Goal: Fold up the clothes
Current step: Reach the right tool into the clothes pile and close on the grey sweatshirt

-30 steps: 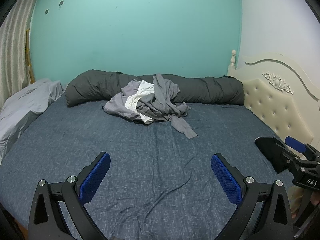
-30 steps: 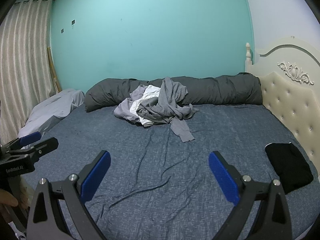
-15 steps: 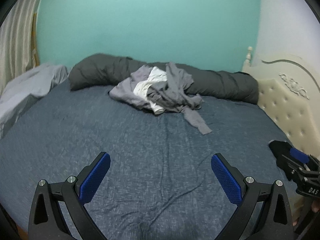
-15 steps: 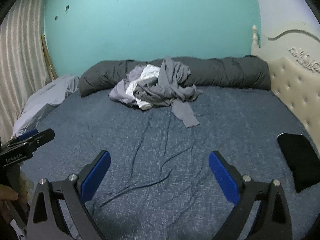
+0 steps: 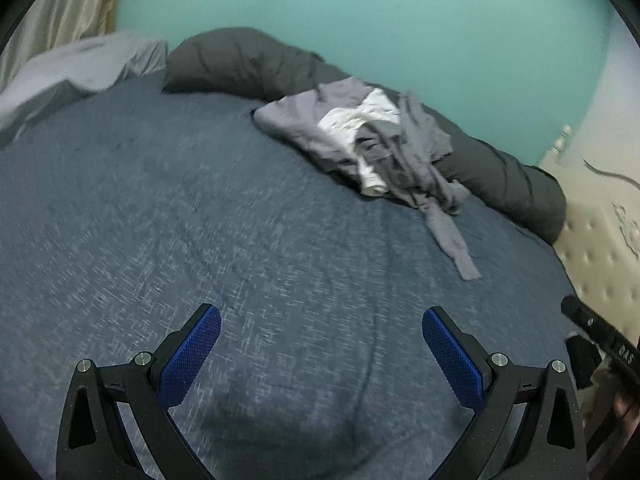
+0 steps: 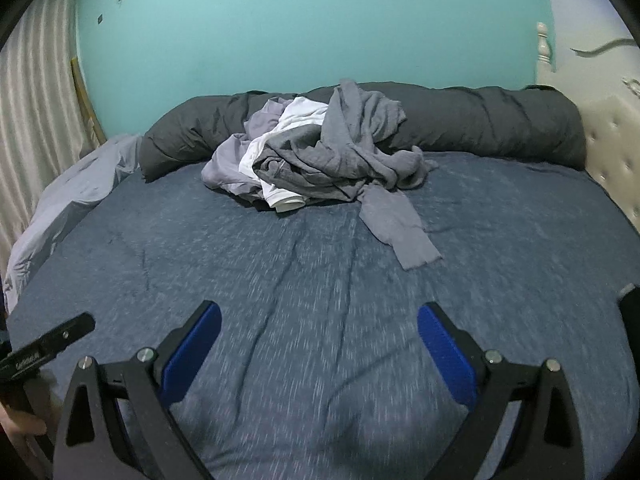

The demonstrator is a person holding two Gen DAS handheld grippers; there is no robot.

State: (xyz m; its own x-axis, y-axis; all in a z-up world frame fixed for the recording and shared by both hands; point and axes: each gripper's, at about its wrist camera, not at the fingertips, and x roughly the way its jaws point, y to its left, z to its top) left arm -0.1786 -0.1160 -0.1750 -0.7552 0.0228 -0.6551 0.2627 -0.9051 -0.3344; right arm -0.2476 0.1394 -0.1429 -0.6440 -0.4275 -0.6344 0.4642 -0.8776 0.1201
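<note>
So both grippers are hanging over the near part of the blue-grey heathered bedsheet (image 6: 320, 320) with nothing in them. The left gripper (image 5: 321, 350) has its blue textured pads (image 5: 192, 356) spread wide apart, and the right gripper (image 6: 319, 346) is splayed the same way, blue pads (image 6: 448, 354) well apart with only sheet between them. The stuff to fold is a rumpled pile of clothes (image 6: 320, 160) well away at the far side of the bed: a dark grey knit top (image 6: 352, 148) draped over a white garment (image 6: 280, 136) and a lighter lilac-grey piece (image 6: 228, 164), with one grey sleeve (image 6: 396, 228) trailing out flat toward the grippers. The pile leans against a long dark charcoal rolled-up duvet (image 6: 480, 120) that runs along the teal wall (image 6: 300, 20). A pale grey crumpled blanket (image 6: 76, 184) sits at the left edge next to a beige curtain (image 6: 36, 120), and a cream tufted headboard (image 6: 612, 148) is on the right. The left view is tilted and kinda motion-blurred, and a black folded item (image 5: 582, 362) peeks in beside the other gripper at its right edge.
</note>
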